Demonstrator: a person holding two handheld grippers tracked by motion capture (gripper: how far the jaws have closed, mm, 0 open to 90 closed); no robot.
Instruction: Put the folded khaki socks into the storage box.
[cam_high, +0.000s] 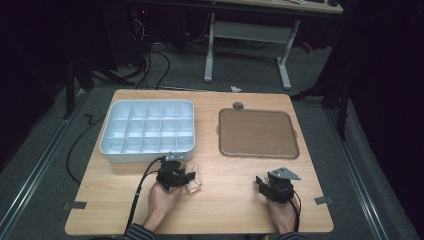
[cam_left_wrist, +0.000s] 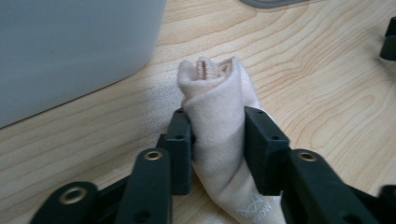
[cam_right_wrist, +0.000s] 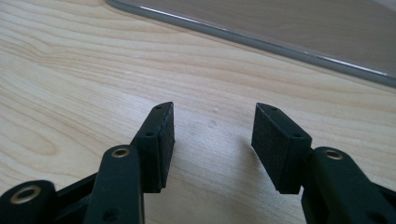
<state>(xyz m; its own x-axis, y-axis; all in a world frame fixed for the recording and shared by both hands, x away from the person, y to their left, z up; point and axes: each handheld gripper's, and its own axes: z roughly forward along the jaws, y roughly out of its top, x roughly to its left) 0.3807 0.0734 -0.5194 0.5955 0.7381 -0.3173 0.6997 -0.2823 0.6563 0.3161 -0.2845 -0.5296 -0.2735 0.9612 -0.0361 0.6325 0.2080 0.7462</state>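
Left tongs (cam_left_wrist: 217, 142) clamped, right tongs (cam_right_wrist: 212, 140) parted wide, both low, hand-held.

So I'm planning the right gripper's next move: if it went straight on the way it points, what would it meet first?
Probably the rim of the brown tray. The right gripper has open, empty jaws over bare table, and the tray's edge crosses ahead of them; how far off it lies is unclear.

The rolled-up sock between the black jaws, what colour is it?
Pale cream-beige rolled sock, clearest in the left gripper view.

Rolled cloth (cam_left_wrist: 217, 135) lower end cut off; printed mark unreadable.
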